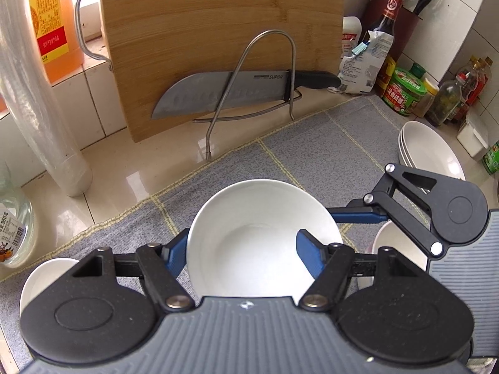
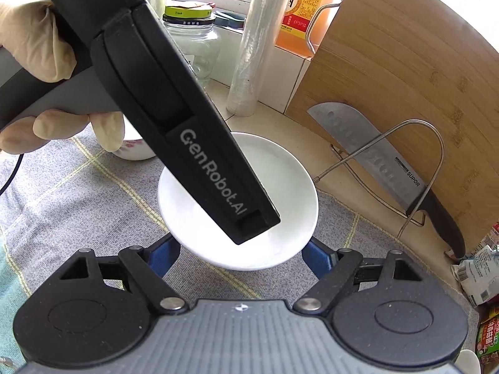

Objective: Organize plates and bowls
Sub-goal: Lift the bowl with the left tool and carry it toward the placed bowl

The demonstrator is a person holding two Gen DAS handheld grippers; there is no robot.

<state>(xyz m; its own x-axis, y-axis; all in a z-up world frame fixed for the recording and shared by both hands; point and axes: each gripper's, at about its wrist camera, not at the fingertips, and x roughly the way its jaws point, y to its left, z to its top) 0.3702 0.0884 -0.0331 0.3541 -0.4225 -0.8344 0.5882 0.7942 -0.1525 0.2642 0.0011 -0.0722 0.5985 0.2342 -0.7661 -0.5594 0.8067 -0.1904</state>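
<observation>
Low in the frame, the left tool (image 1: 243, 249) clamps a white bowl (image 1: 262, 240) above the grey mat; the right tool (image 2: 240, 254), half-open, straddles it. Best lifted level towards the stacked plates (image 1: 430, 152) at right.

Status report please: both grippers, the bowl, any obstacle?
Left gripper shut on white bowl. Right gripper astride it, grip unclear. Knife well clear.

A glossy cream stone countertop (image 1: 131, 168) carries a grey checked cloth (image 1: 312, 155) over its near part; on the cloth sit a stack of white plates (image 1: 427, 149) at right and a small white bowl (image 1: 40, 277) at left; behind the cloth stand a bamboo cutting board (image 1: 218, 31) in a wire rack (image 1: 249, 71), a cling-film roll (image 1: 37, 99), and sauce bottles (image 1: 449, 96).
</observation>
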